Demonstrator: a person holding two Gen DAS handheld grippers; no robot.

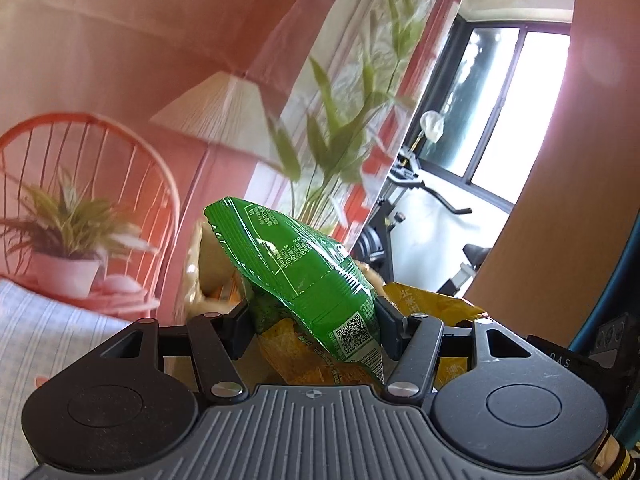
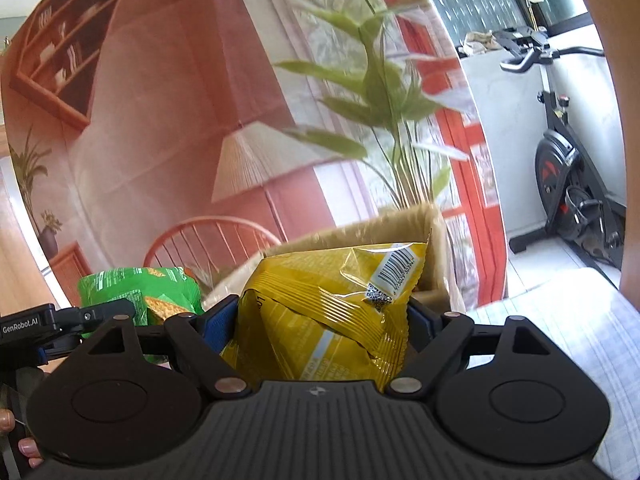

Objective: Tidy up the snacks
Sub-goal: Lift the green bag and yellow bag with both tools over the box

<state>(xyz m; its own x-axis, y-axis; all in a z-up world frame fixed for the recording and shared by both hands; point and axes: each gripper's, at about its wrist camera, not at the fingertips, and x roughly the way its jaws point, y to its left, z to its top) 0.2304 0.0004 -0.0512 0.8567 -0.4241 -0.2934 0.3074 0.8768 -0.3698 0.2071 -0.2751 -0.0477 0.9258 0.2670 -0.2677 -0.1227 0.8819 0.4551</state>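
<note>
Behind everything stands a printed backdrop of a salmon-pink room with a lamp, a wire chair and potted plants, and beside it a black exercise bike near the window. From the left wrist view, we see our left gripper clamped on a crinkled green foil snack bag, which rises up and to the left from between the fingers. Just beneath that green bag lies a yellow snack packet.

From the right wrist view, our right gripper is clamped on a yellow foil snack bag with a barcode. Directly behind this yellow bag sits a tan woven basket, its rim showing above the bag. Left of the yellow bag, we see the green bag held in the other gripper. A pale checked cloth lies to the right of the basket.
</note>
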